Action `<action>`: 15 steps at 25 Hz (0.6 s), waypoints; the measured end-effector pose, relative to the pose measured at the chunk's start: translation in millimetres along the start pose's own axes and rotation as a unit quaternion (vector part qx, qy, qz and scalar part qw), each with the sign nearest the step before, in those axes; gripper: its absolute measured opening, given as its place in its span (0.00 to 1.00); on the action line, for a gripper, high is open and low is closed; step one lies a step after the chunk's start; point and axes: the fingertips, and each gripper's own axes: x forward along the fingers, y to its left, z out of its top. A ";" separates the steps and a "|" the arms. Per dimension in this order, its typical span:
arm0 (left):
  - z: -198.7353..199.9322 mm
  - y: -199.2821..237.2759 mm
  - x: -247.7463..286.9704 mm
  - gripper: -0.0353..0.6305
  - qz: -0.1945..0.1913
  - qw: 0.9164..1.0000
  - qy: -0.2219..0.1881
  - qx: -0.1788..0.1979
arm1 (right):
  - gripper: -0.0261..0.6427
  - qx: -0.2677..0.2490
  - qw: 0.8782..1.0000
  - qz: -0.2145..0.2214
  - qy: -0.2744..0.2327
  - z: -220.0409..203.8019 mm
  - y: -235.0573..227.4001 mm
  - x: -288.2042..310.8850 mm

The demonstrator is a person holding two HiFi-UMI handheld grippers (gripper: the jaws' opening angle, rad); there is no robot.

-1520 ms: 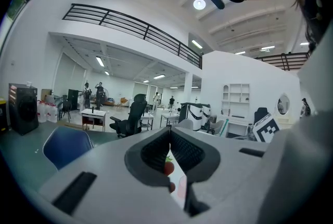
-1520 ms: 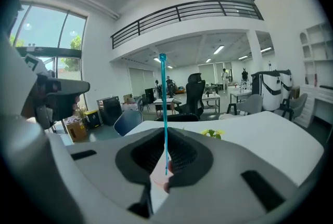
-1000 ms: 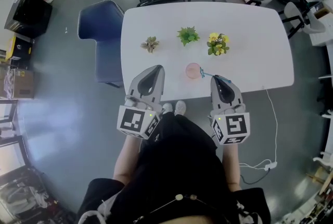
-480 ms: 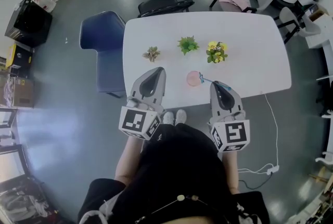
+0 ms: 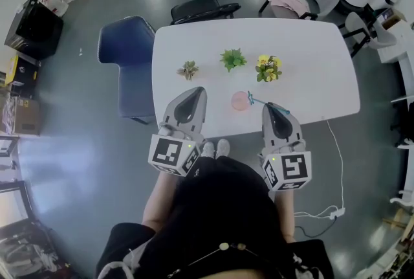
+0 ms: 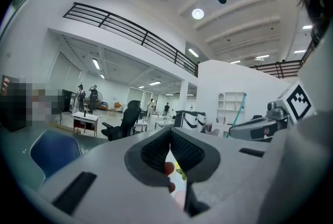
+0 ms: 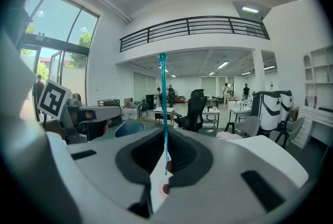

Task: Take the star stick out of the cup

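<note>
Three small plants behind cup

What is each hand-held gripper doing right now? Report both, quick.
Left hand-held gripper: closed, nothing between the jaws.
Right hand-held gripper: closed on the teal star stick.

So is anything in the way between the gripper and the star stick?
No, nothing is. The right gripper is shut right on the star stick, with no gap for anything. The three little plants stand farther back on the table than the cup.
</note>
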 end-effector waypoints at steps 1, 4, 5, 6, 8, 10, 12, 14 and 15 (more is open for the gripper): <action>-0.3 1.3 -0.6 0.06 0.001 1.000 0.001 0.000 | 0.07 -0.001 1.000 -0.001 0.000 0.0 0.0 0.4; 0.1 4.8 -1.8 0.06 0.005 1.000 0.001 -0.001 | 0.07 0.000 1.000 -0.006 0.000 -0.4 -0.6 0.9; 0.4 5.4 -1.9 0.06 0.006 1.000 0.001 -0.001 | 0.07 0.001 1.000 -0.008 0.001 -0.7 -1.2 1.0; 0.7 5.7 -1.9 0.06 0.006 1.000 0.001 -0.001 | 0.07 0.003 1.000 -0.008 0.001 -0.9 -1.8 1.0; 1.4 6.0 -1.8 0.06 0.005 1.000 0.001 0.000 | 0.07 0.007 1.000 -0.009 0.001 -0.9 -3.1 1.0; 1.8 6.6 -1.7 0.06 0.005 1.000 0.000 0.000 | 0.06 0.010 1.000 -0.012 0.002 -0.4 -4.4 1.0; 1.3 6.7 -1.6 0.06 0.004 1.000 0.001 0.000 | 0.06 0.011 1.000 -0.012 0.002 -0.2 -5.1 1.1; 0.2 6.5 -1.9 0.06 0.003 1.000 0.001 0.000 | 0.06 0.013 1.000 -0.011 0.003 -0.6 -4.7 1.0; 0.0 6.4 -2.0 0.06 0.003 1.000 0.001 0.000 | 0.06 0.014 1.000 -0.010 0.003 -0.9 -4.6 1.0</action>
